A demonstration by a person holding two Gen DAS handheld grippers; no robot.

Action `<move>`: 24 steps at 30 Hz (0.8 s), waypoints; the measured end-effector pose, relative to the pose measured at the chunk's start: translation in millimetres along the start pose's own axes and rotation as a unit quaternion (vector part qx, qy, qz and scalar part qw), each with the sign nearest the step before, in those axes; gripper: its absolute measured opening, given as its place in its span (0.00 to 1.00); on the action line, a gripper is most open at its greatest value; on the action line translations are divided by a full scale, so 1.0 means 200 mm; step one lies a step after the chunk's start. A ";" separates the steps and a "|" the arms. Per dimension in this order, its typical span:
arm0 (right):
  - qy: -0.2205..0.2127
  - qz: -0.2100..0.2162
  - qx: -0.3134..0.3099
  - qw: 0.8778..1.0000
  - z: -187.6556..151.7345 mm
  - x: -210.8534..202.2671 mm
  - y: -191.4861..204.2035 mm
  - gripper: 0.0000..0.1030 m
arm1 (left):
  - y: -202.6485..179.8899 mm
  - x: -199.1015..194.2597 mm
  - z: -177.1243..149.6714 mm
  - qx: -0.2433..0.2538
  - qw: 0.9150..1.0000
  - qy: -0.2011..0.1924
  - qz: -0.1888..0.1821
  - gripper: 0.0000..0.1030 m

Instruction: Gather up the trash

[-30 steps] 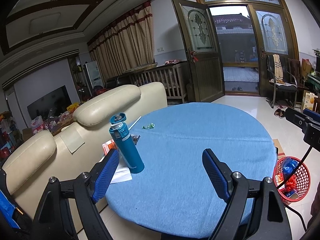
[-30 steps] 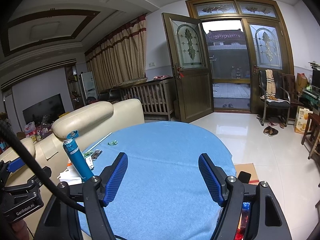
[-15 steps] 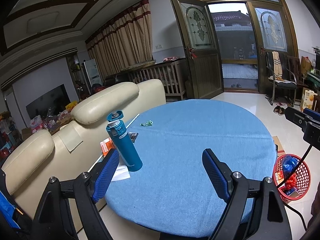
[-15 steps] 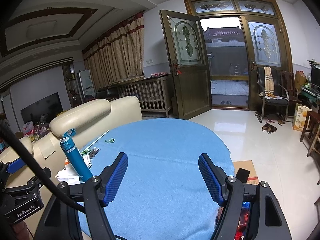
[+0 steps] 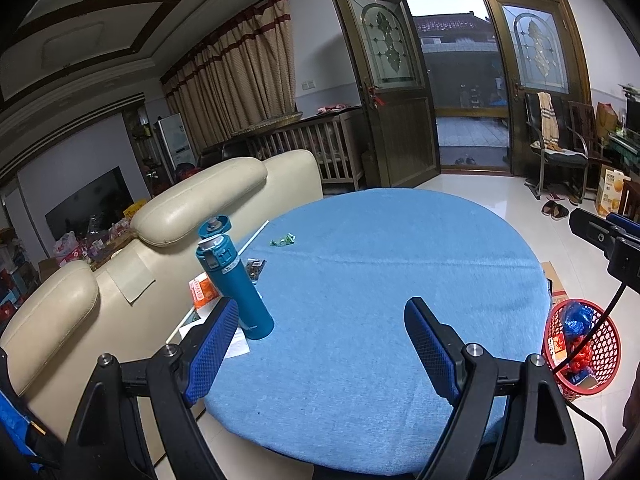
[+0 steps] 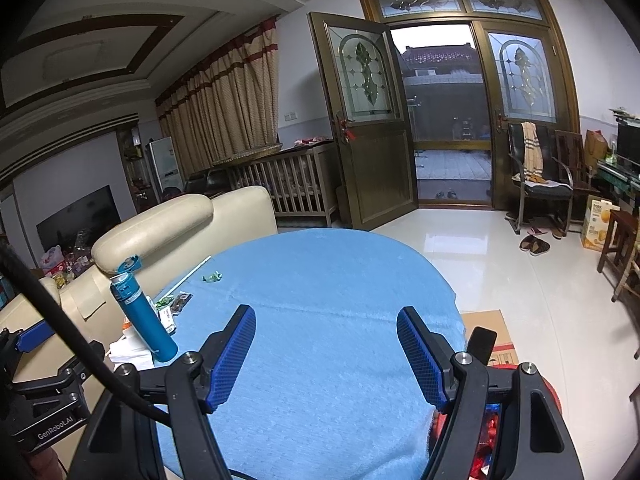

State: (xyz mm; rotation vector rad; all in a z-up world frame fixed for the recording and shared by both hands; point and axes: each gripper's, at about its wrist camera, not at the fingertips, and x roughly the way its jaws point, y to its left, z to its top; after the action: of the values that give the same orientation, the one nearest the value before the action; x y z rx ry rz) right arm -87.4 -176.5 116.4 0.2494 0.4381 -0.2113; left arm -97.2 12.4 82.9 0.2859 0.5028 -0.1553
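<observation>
A round table with a blue cloth fills both views. A green crumpled wrapper lies at its far left; it also shows in the right wrist view. A dark wrapper, an orange packet and white paper lie near a teal flask. A red basket with trash stands on the floor to the right. My left gripper is open and empty above the table's near edge. My right gripper is open and empty.
A cream sofa backs against the table's left side. A white straw lies by the table's edge. A cardboard box lies on the floor next to the basket. A chair and slippers stand by the open door.
Both grippers have drawn back a little from the table and risen slightly. Jaws stay open. Nothing on the table has moved.
</observation>
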 end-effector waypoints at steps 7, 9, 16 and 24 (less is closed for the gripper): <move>0.015 -0.008 0.005 1.000 -0.02 0.06 -0.05 0.74 | -0.04 0.07 0.01 0.003 1.000 0.011 -0.010 0.83; 0.021 -0.012 0.006 1.000 -0.03 0.09 -0.05 0.74 | -0.06 0.10 0.00 0.004 1.000 0.017 -0.014 0.83; 0.049 -0.025 0.010 0.998 -0.06 0.20 -0.09 0.74 | -0.10 0.23 -0.02 0.006 0.999 0.047 -0.023 0.83; 0.092 -0.033 0.013 0.995 -0.13 0.36 -0.12 0.74 | -0.12 0.39 -0.05 0.003 0.996 0.082 -0.028 0.83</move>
State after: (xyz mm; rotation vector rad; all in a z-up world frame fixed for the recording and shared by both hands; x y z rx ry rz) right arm -39.8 -202.9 56.5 0.2818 0.6280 -0.2596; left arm -40.0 -13.8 29.8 0.2929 0.6735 -0.1887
